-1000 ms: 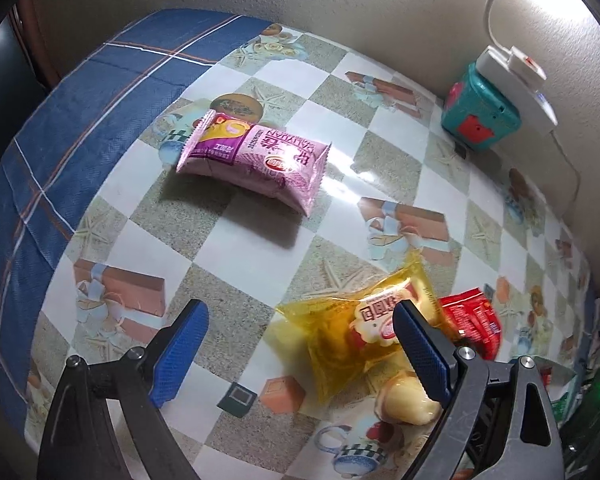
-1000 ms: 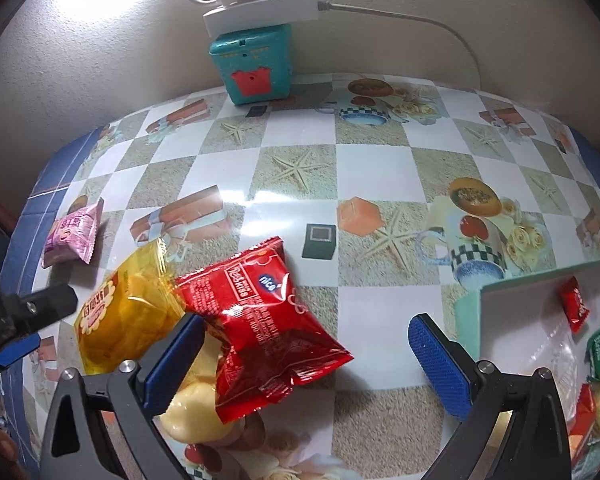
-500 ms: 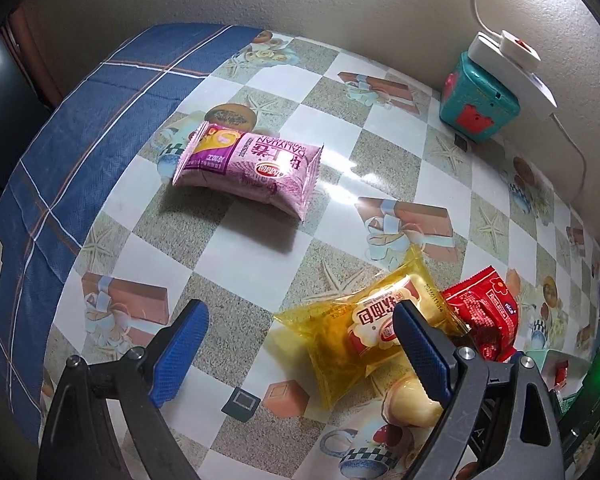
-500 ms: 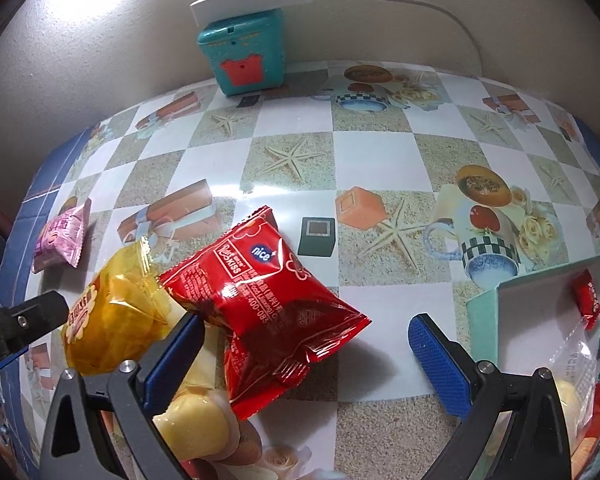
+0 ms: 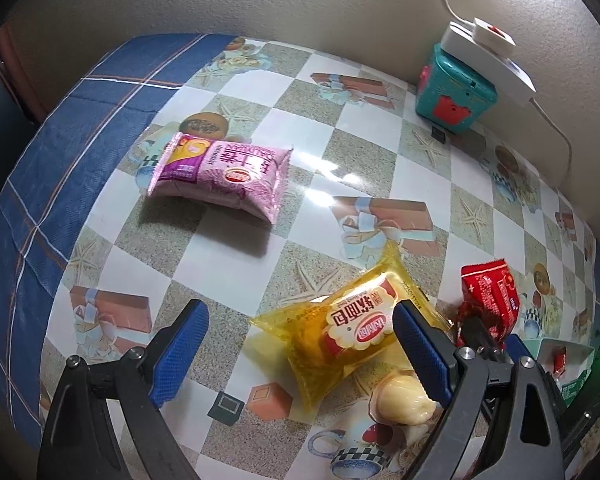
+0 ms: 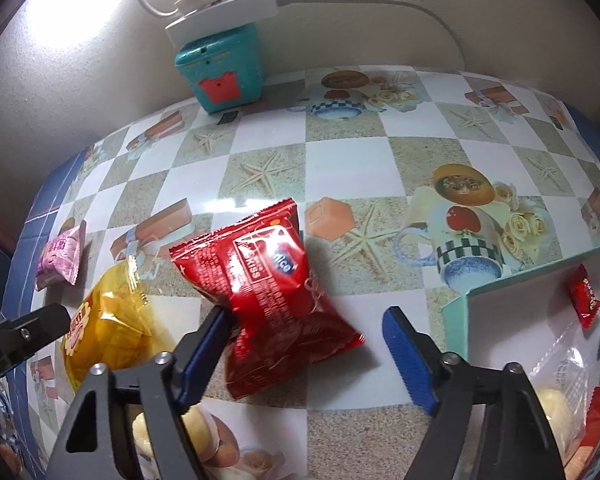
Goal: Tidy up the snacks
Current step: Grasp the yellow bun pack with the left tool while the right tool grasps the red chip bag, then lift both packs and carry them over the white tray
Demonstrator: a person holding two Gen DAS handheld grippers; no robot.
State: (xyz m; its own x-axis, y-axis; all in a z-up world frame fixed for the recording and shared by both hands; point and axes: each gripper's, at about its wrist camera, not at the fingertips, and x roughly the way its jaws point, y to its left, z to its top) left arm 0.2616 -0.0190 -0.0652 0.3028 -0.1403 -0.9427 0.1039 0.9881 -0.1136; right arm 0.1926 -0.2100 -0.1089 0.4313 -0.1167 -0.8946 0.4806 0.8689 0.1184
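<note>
Both claws point down at the table: my left gripper (image 5: 296, 346) hangs spread beside the yellow bun packet (image 5: 352, 330), unchanged. Right gripper (image 6: 308, 350) has just been closing around the red packet (image 6: 274, 296) (it reads "nice", "Kiss"); the right pad does not touch yet.

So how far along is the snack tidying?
Some snacks already lie in the box. The right gripper has just been closing around the red packet, with one pad not yet touching. The yellow packet, the pink packet and a pale bun remain on the table.
</note>
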